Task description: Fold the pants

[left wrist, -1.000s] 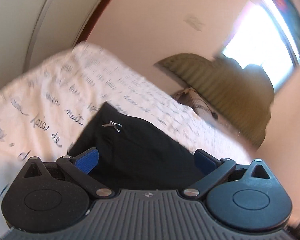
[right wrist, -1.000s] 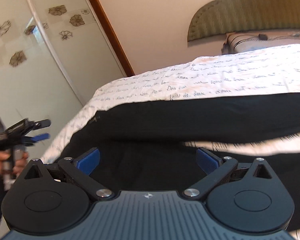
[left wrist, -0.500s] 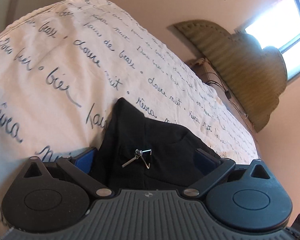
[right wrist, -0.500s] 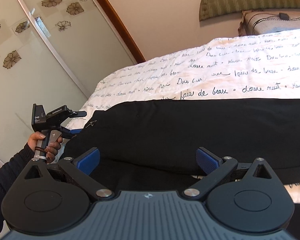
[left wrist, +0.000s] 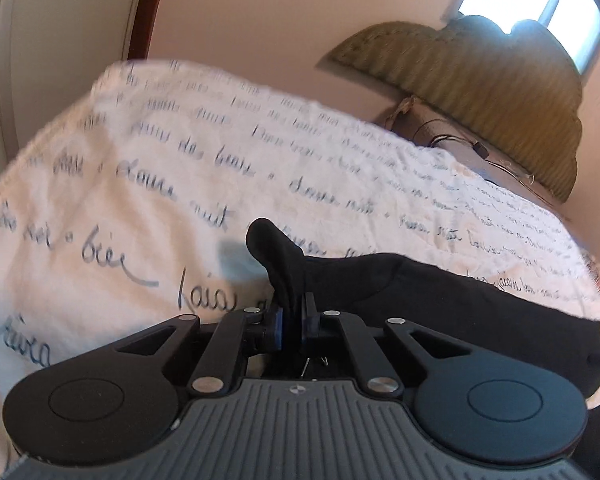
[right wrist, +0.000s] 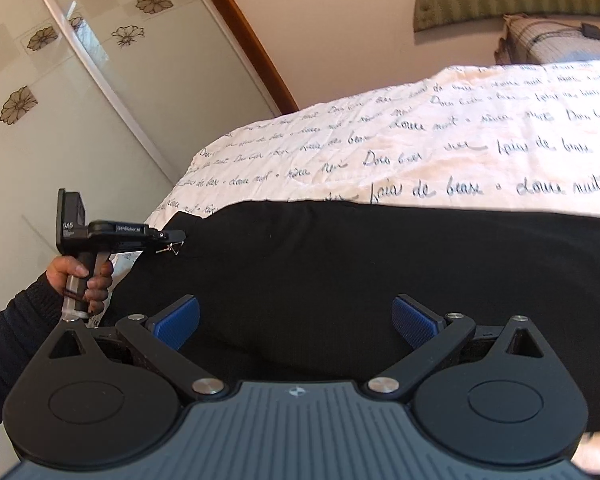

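Black pants (right wrist: 360, 272) lie across a white bedspread (right wrist: 440, 148) with dark handwriting print. My left gripper (left wrist: 291, 322) is shut on a corner of the pants (left wrist: 420, 300); a pinched fold of black cloth sticks up between the blue pads, with a small metal clasp just below. In the right wrist view the left gripper (right wrist: 176, 236) grips the pants' far left corner, held by a hand. My right gripper (right wrist: 296, 320) is open, its blue pads (right wrist: 178, 320) spread over the near edge of the pants, holding nothing.
The bed's left edge drops toward a glass sliding door with flower prints (right wrist: 80, 80) and a wooden frame (right wrist: 244, 36). A green padded headboard (left wrist: 480, 92) and a pillow with a cable (right wrist: 560, 40) stand at the back right.
My left gripper has shut on the pants' corner, which was lying between its open pads before. My right gripper has stayed open and moved slightly closer over the pants.
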Demonstrator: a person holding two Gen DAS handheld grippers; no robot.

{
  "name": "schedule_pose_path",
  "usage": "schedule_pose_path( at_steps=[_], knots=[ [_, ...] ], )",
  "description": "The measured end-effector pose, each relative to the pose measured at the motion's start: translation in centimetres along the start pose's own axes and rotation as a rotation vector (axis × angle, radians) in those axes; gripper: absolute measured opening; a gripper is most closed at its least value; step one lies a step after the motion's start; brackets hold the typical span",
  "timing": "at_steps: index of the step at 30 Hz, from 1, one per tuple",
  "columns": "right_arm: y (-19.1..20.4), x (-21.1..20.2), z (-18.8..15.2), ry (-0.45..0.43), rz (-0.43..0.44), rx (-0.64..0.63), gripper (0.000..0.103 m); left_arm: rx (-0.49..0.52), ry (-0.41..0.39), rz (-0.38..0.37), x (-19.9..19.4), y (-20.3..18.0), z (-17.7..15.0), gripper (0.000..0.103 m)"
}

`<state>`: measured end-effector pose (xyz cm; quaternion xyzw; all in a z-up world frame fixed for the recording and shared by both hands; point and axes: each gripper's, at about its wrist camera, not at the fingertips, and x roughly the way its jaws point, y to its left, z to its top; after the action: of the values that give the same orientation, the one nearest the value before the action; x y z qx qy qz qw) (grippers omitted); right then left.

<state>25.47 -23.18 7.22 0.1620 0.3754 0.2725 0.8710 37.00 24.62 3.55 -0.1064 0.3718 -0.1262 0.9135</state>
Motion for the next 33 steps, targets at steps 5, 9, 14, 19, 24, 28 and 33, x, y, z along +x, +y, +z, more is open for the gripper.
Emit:
schedule_pose_path(
  at_steps=[5,9,14,19,24,28,33],
  knots=[
    [-1.5,2.1,2.8,0.038,0.053,-0.115,0.103,0.122,-0.197,-0.081,-5.6,-3.4,-0.8,0.007],
    [-2.8,4.9,5.6,0.138,0.082,-0.235,0.103,0.173,-0.303,-0.155,-8.9,-5.3,-1.6,0.007],
    [-3.9,8.4,8.3,0.21,0.038,-0.355,0.103,0.166,-0.388,-0.222,-11.3,-5.8,-2.3,0.007],
    [-4.0,11.1,9.0,0.242,0.045,-0.451,0.103,0.194,-0.416,-0.248,-12.0,-5.5,-3.2,0.007],
    [-4.4,13.8,9.4,0.32,0.082,-0.466,0.103,0.215,-0.427,-0.255,-12.3,-5.4,-3.4,0.008],
    [-4.7,15.0,9.8,0.392,0.149,-0.437,0.077,0.22,-0.416,-0.244,-11.9,-5.0,-3.4,0.008],
    [-4.0,14.0,9.3,0.392,0.148,-0.462,0.01,0.202,-0.397,-0.227,-11.1,-4.6,-3.7,0.008]
  ],
)
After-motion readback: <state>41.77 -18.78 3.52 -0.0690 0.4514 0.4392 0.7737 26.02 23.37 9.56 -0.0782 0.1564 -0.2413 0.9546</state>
